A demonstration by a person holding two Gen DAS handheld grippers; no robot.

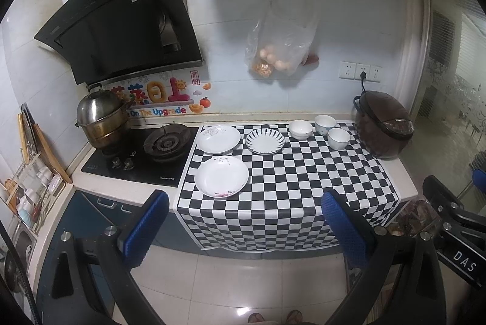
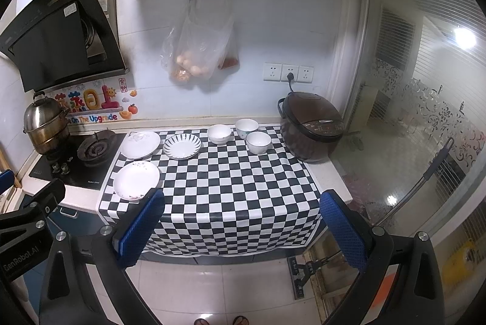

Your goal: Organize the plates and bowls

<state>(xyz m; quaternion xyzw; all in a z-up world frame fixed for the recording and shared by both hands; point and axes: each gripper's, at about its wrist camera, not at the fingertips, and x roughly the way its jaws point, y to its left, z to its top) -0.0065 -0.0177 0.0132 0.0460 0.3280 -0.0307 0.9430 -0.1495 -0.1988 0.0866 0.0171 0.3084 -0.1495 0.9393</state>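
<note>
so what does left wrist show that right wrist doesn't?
Left wrist only: the dish rack and sink at far left, plus the right gripper at the right edge. Right wrist only: the mop against the glass door, plus the left gripper at the left edge. Both: three plates, three bowls, the checkered cloth, stove, pot, rice cooker.

Your feet (image 1: 275, 318) were cut off by the bottom edge in both views. The bagged goods (image 2: 194, 68) on the wall were too blurred to identify, and frosted glass (image 2: 425, 118) hid the room beyond.
</note>
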